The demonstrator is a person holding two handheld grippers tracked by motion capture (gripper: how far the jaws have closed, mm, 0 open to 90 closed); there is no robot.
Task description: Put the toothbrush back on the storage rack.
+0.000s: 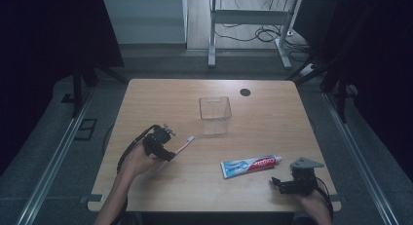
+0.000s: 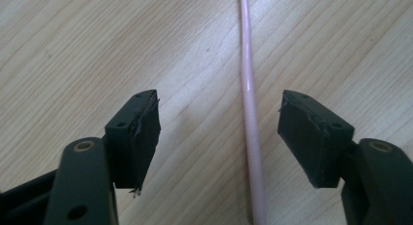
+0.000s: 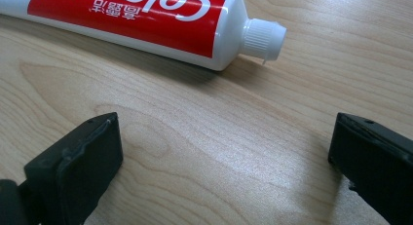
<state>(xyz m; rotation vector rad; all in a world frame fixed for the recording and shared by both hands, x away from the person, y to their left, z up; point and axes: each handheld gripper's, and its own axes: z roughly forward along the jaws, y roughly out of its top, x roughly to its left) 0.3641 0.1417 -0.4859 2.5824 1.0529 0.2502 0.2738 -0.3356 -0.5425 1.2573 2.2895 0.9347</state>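
A pink toothbrush (image 1: pixel 184 145) lies on the wooden table (image 1: pixel 263 118), its white head pointing toward a clear plastic cup (image 1: pixel 215 115). My left gripper (image 1: pixel 169 154) hangs open over its handle; in the left gripper view the pink handle (image 2: pixel 251 113) runs between the spread jaws, nearer the right one, and neither jaw touches it. A red, white and blue toothpaste tube (image 1: pixel 251 165) lies at the front right. My right gripper (image 1: pixel 276 182) stands open just in front of it, with bare wood between its jaws and the tube's white cap (image 3: pixel 263 38) beyond them.
A round black cable hole (image 1: pixel 245 92) sits near the table's far edge. Behind the table are a white desk frame (image 1: pixel 251 28) and loose cables on the floor. Dark curtains flank both sides. The table's front edge lies close under both hands.
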